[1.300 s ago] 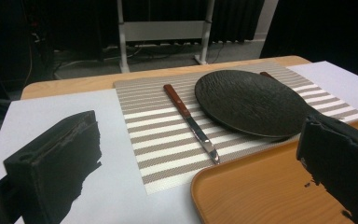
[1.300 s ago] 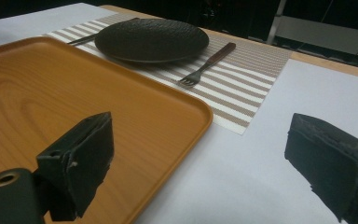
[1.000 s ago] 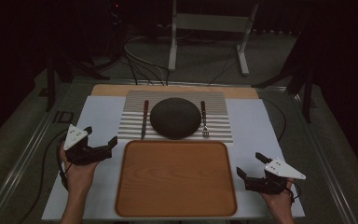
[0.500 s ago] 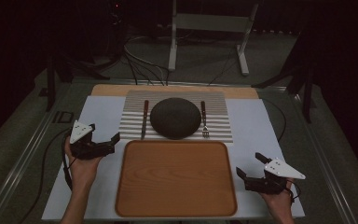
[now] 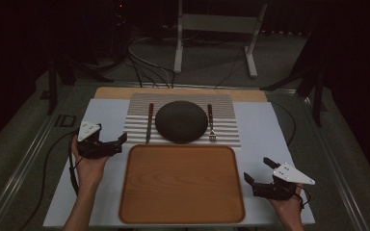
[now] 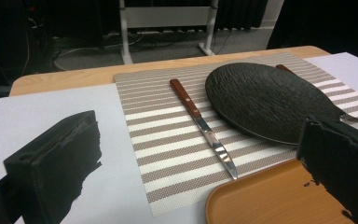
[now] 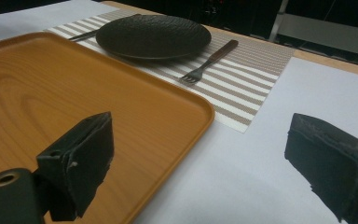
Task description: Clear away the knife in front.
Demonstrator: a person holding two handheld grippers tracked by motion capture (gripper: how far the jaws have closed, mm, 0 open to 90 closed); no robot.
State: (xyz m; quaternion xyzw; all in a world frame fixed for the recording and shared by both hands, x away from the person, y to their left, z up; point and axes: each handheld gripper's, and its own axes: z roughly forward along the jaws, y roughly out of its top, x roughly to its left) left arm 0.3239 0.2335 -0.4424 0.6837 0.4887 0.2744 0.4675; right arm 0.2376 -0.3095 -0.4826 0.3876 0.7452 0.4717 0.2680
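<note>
Both grippers gape empty: left gripper (image 5: 110, 144) left of the tray (image 5: 181, 183), its jaw hiding the fork (image 6: 356, 119); right gripper (image 5: 259, 172) opposite.

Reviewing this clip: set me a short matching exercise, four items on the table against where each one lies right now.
Things:
1. knife
2. fork
3. dark plate
4. wooden tray

Places:
A. middle of the striped placemat
B. on the mat, left of the plate
C. on the white sheet, nearer the person than the mat
D. on the mat, right of the plate

Pairs: 1-B, 2-D, 3-A, 4-C
</note>
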